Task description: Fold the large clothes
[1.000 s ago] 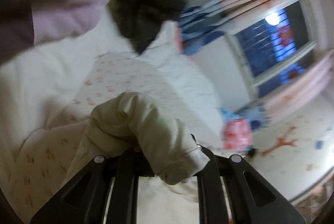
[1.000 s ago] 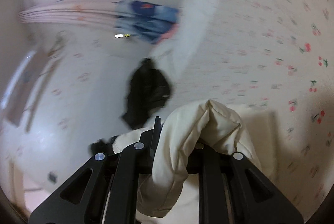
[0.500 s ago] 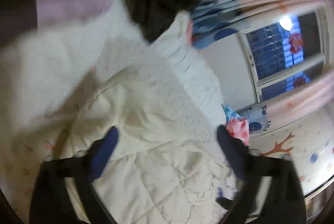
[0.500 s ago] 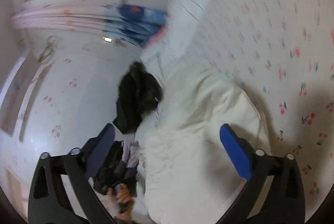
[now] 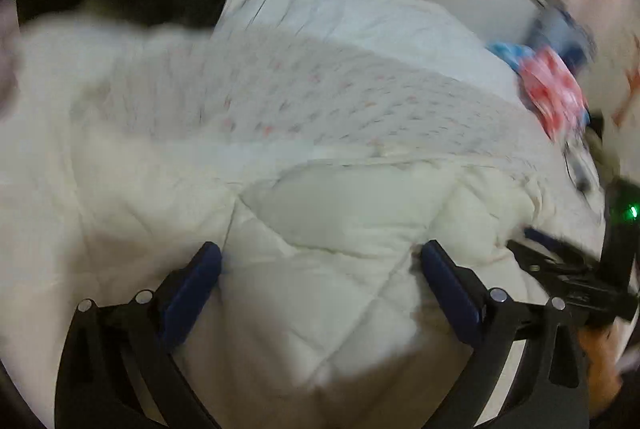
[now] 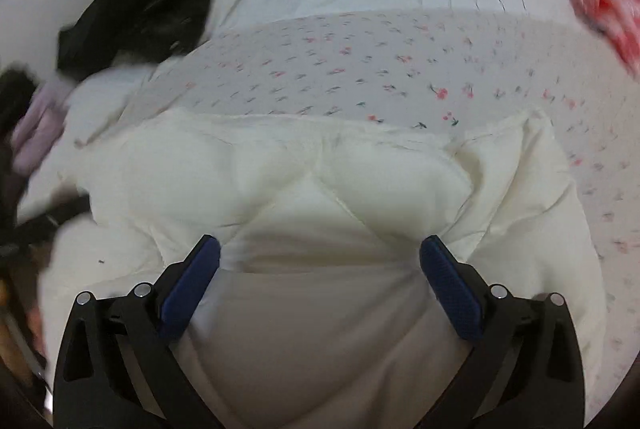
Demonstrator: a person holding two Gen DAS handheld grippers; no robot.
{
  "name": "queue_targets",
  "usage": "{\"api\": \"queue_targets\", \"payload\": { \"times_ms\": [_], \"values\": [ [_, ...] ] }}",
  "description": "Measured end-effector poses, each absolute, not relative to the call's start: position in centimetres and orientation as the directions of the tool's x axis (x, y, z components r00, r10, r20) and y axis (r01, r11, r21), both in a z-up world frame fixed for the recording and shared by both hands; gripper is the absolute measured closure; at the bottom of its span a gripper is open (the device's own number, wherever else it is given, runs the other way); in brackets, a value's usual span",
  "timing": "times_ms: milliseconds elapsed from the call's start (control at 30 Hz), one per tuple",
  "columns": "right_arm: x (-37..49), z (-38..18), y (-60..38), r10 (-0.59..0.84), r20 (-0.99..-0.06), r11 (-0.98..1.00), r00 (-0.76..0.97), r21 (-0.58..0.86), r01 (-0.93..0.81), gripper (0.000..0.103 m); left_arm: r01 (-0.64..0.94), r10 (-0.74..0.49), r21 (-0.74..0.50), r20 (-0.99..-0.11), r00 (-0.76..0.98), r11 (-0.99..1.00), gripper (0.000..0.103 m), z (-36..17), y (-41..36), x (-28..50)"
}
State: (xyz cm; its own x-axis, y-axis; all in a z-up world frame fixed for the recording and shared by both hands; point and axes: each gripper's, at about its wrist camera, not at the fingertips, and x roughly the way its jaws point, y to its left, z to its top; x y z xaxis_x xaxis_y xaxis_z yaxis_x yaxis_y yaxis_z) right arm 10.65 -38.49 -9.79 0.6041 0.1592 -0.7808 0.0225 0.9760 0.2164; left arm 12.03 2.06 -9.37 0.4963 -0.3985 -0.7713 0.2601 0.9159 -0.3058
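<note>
On top of the bed, spread over the white cherry-print bedsheet (image 6: 400, 69), sits the puffy cream quilted jacket (image 6: 320, 189), bunched into a thick, roughly folded heap. Both grippers hang right over it. The left gripper (image 5: 320, 265) and the right gripper (image 6: 320, 253) each have their blue pads spread wide with the padded fabric showing below and between them, but nothing pinched, so neither one is holding anything. Their jaws have just been opening, so my read is that a fold got laid down and this is the let-go part of that step.

Next move probably calls for picking a fresh edge or corner of the jacket, closing on it properly, and bringing it across to tighten up the bundle. It's bulky stuff, so it may spring back.

A black garment (image 6: 140, 17) lies off near the pillow end, well apart from the jacket.
</note>
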Motion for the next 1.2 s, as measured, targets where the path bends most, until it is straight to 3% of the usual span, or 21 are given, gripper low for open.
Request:
{"api": "queue_targets", "payload": {
  "times_ms": [167,267,367,500,533,600,767,867,1000,1067,1133,1200],
  "values": [
    [13.0,-10.1,-38.5,0.104,-0.838,0.987,0.535,0.155,0.051,0.006,0.249,-0.301,-0.204,-0.836,0.46,0.947,0.008,-9.1,0.5,13.1],
    [11.6,-7.0,-38.1,0.148,-0.766,0.977,0.626,0.21,0.026,0.007,0.263,-0.323,-0.21,-0.782,0.533,0.942,0.008,-4.5,1.9,10.6],
    [12.7,-5.2,-35.4,0.14,-0.74,0.987,0.657,0.156,-0.034,0.007,0.237,-0.265,-0.147,-0.75,0.606,0.96,0.007,-2.5,3.3,10.8],
    [17.2,-9.9,-34.2,0.024,-0.842,0.999,0.538,0.039,0.015,0.007,0.151,-0.187,-0.123,-0.809,0.558,0.981,0.008,-6.6,5.7,13.8],
    [17.9,-11.8,-35.2,0.064,-0.865,0.995,0.497,0.094,0.036,0.006,0.134,-0.17,-0.115,-0.828,0.535,0.984,0.007,-8.6,6.4,14.5],
    [18.6,-12.4,-36.5,0.112,-0.846,0.981,0.521,0.177,0.077,0.006,0.106,-0.245,-0.223,-0.819,0.519,0.969,0.007,-11.6,8.0,15.2],
    [18.9,-11.8,-36.2,0.114,-0.878,0.987,0.465,0.155,0.05,0.008,0.126,-0.206,-0.165,-0.85,0.485,0.978,0.008,-11.3,7.7,15.1],
    [14.4,-7.1,-37.1,0.159,-0.825,0.98,0.543,0.2,0.017,0.008,0.152,-0.269,-0.222,-0.79,0.55,0.963,0.008,-6.4,8.6,11.5],
    [4.6,-2.3,-38.3,0.098,-0.689,0.991,0.718,0.137,-0.004,0.007,0.219,-0.284,-0.185,-0.719,0.635,0.958,0.008,-3.5,9.8,5.1],
    [2.7,-3.6,-39.2,0.056,-0.674,0.994,0.737,0.103,0.019,0.007,0.217,-0.261,-0.156,-0.727,0.635,0.964,0.008,-5.0,9.9,4.0],
    [2.8,-8.1,-40.9,0.022,-0.726,0.994,0.687,0.089,0.062,0.006,0.196,-0.243,-0.155,-0.771,0.589,0.968,0.008,-8.2,10.4,4.6],
    [2.3,-11.0,-42.3,0.096,-0.698,0.981,0.709,0.187,0.052,0.006,0.218,-0.319,-0.233,-0.722,0.614,0.948,0.006,-11.0,11.5,4.3]
  ]
}}
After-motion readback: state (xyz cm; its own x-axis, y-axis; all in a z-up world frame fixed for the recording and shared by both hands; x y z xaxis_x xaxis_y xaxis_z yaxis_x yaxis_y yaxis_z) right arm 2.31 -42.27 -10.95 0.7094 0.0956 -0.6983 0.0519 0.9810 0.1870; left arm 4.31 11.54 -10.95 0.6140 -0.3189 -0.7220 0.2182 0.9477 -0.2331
